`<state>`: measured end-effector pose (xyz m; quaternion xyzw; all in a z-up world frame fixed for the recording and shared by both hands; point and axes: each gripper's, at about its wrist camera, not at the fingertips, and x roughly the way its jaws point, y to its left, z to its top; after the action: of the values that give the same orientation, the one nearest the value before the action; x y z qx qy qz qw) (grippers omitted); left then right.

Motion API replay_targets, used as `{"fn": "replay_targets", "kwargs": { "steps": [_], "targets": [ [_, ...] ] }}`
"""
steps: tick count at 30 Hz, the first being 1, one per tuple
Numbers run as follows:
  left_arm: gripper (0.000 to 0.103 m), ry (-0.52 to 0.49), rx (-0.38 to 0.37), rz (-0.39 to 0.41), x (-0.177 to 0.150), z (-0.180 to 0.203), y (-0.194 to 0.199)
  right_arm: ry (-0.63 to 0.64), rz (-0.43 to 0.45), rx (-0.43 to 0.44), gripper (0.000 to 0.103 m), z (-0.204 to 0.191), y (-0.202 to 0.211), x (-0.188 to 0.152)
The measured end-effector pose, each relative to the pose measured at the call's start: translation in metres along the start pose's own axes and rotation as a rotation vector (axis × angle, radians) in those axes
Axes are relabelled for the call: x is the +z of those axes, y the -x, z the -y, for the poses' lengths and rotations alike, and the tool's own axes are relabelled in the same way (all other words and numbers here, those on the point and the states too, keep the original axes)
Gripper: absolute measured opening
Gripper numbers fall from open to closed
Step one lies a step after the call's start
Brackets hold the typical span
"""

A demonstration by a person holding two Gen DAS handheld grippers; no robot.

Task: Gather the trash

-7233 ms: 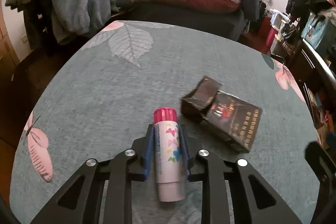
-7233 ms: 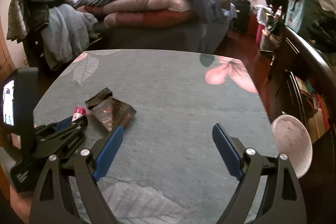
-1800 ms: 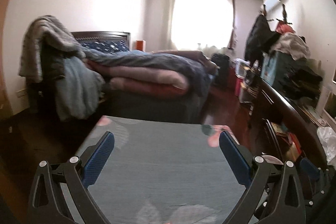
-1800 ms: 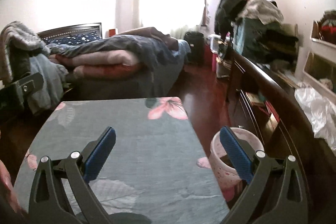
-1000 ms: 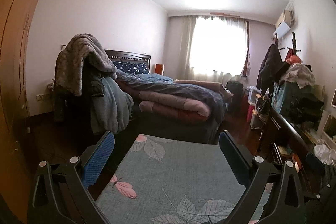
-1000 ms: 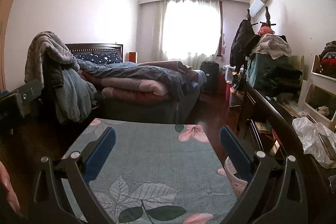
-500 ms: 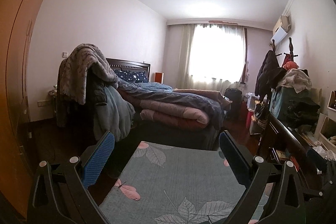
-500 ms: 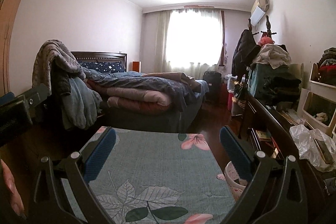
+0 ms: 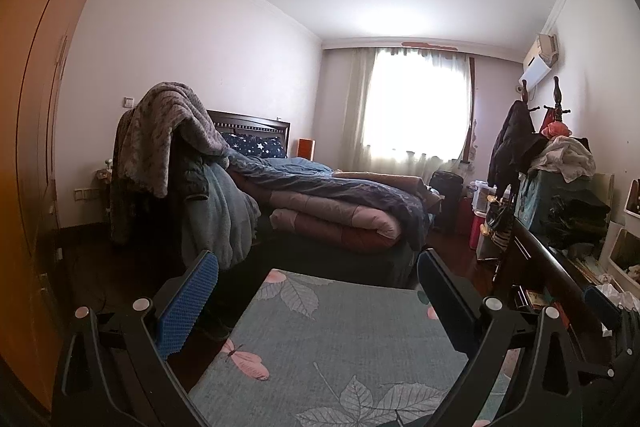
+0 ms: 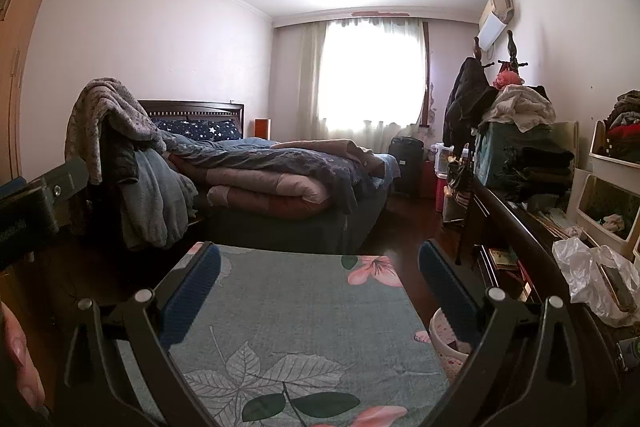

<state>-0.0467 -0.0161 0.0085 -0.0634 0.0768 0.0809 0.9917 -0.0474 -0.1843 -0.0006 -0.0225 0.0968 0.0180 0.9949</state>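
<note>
Since 0.5 s ago, tilted higher; left gripper [image 9: 316, 291] and right gripper [image 10: 318, 283] wide open, empty; waste bin [image 10: 446, 341] nearest right gripper, low right.

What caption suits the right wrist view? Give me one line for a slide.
Open right gripper held level above the leaf-print table, nothing between its fingers, bin at the table's right edge.

Right gripper [image 10: 316, 291], jaws wide, above table [image 10: 304, 311]; bin [image 10: 442, 337] beside.
</note>
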Motion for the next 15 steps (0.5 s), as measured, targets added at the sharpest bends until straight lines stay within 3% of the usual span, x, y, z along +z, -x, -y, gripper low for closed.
{"fn": "replay_targets", "kwargs": {
  "steps": [15],
  "targets": [
    [0.099,0.006,-0.019,0.015,-0.0024,0.0071,0.0091,0.010,0.012,-0.003,0.100,-0.0005,0.0062,0.0007]
  ]
}}
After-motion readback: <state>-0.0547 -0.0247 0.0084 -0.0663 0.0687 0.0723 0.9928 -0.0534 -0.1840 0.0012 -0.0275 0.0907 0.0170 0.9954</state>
